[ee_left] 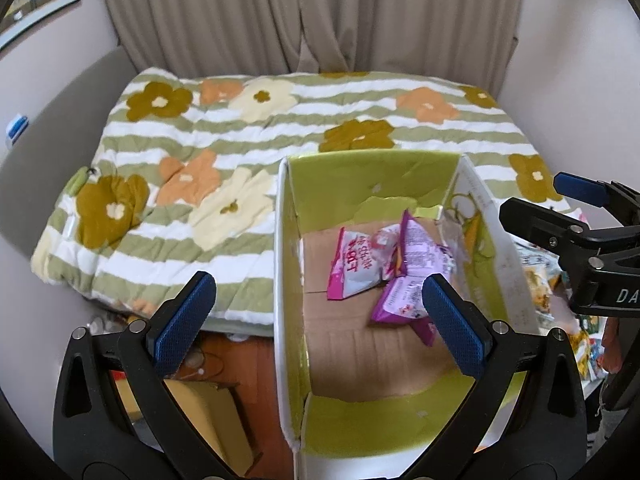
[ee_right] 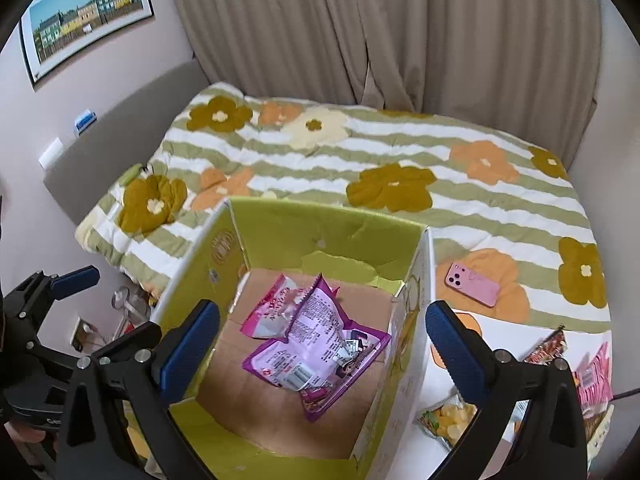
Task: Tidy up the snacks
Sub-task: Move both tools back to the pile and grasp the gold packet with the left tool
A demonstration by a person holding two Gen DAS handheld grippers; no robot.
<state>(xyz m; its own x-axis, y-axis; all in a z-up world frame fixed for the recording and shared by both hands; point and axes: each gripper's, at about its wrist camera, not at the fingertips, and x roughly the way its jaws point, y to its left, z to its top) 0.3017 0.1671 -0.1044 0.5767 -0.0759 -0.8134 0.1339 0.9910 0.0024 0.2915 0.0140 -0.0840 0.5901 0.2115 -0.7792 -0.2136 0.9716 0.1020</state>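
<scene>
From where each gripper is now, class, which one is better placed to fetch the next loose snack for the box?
Right. The right gripper is open and empty, beside the loose chip packet on the quilt. The left gripper sits over the box's far side.

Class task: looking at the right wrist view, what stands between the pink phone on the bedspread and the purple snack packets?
The right wall of the cardboard box. The purple snack packets lie inside on the box floor; the pink phone lies outside on the bedspread.
</scene>
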